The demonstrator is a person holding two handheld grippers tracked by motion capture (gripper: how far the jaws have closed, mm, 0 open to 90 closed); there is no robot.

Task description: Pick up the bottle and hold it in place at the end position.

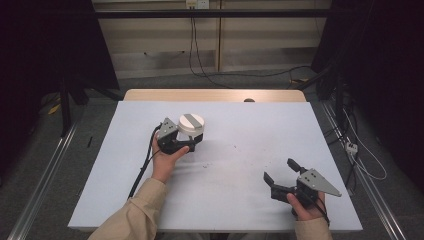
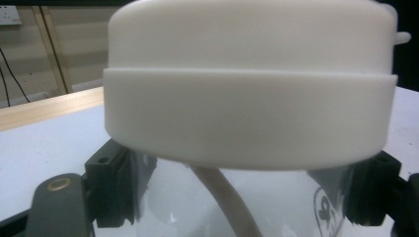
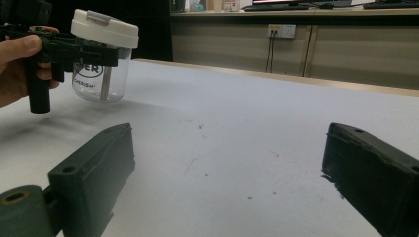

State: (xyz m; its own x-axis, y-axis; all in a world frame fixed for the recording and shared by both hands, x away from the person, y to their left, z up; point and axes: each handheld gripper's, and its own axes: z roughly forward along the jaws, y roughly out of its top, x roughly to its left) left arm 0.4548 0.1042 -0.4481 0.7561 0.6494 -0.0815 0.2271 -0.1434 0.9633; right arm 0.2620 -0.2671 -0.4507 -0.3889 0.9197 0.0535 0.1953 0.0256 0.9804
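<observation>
On the left, my left hand-held gripper (image 1: 192, 141) was clamped on the clear cup (image 3: 101, 79) just under its white lid (image 1: 192, 123), holding it tilted and seemingly just off the white worktop (image 1: 240, 125), left of centre. I saw a straw (image 2: 225, 197) inside through the clear wall. Over on the right, my right hand-held gripper (image 1: 281, 173) sat low near the front edge, jaws spread wide with nothing between them, well apart from the cup.
</observation>
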